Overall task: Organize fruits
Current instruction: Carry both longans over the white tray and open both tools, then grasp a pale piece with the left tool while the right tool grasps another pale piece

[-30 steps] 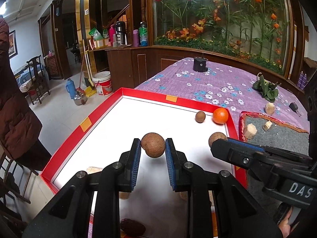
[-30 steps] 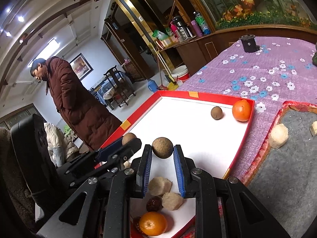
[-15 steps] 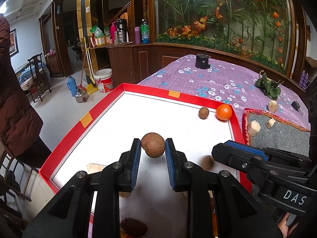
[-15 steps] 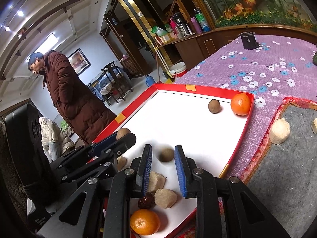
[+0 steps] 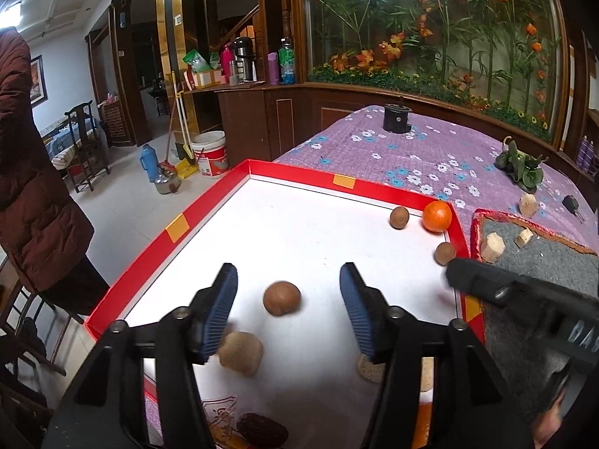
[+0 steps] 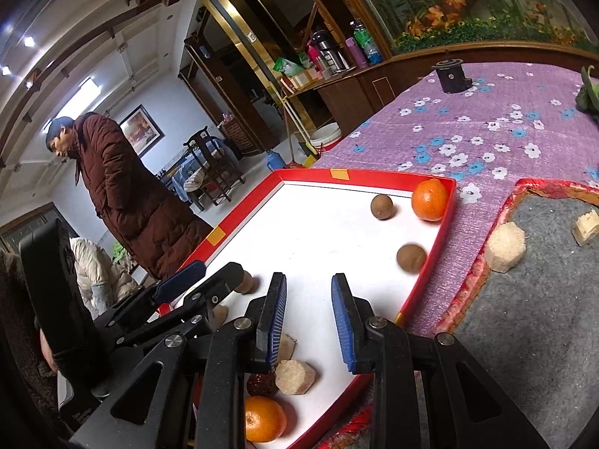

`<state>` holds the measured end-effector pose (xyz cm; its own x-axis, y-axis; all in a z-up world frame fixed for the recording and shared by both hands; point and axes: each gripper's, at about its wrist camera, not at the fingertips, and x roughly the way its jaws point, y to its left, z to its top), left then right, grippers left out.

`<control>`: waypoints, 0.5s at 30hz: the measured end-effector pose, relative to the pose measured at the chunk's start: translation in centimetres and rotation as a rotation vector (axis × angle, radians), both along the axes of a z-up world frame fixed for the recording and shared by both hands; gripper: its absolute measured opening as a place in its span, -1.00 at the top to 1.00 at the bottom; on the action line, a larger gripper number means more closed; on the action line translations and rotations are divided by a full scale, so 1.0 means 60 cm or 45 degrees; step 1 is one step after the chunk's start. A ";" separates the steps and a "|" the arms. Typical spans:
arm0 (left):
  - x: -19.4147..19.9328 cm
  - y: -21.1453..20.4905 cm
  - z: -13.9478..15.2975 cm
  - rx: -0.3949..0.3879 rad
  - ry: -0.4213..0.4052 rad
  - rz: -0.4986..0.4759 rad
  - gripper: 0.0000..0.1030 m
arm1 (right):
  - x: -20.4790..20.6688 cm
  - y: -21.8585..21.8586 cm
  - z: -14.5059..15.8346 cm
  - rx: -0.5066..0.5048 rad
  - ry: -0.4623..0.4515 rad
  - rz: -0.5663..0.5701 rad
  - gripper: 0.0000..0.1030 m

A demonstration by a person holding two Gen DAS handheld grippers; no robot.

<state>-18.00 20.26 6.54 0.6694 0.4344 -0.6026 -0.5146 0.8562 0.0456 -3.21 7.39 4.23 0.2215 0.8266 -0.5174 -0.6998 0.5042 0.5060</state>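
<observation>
Brown round fruit [image 5: 281,298] lies released in the red tray [image 5: 176,226] between the opening left gripper [image 5: 288,310]; right gripper [image 6: 309,318], narrowly parted, empty. Next: fetch another.

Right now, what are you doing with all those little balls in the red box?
A person is sorting fruit in the red-rimmed tray with a gripper in each hand. The left gripper is opening, and the brown round fruit sits between its fingers, untouched by the pads. The right gripper holds nothing. Another brown fruit lies near the tray's right edge, and one more sits beside an orange in the far corner.
</observation>
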 end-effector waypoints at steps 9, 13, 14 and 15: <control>0.001 -0.027 0.013 0.023 -0.001 -0.083 -0.09 | 0.105 -0.169 0.028 -0.074 -0.011 -0.338 0.48; 0.012 -0.071 0.022 0.041 0.000 -0.191 -0.09 | 0.168 -0.222 0.012 -0.109 0.091 -0.440 0.47; 0.014 -0.081 0.025 0.048 0.000 -0.212 -0.09 | 0.175 -0.224 0.008 -0.110 0.104 -0.446 0.47; 0.019 -0.094 0.029 0.062 0.002 -0.242 -0.09 | 0.182 -0.223 0.004 -0.110 0.117 -0.443 0.47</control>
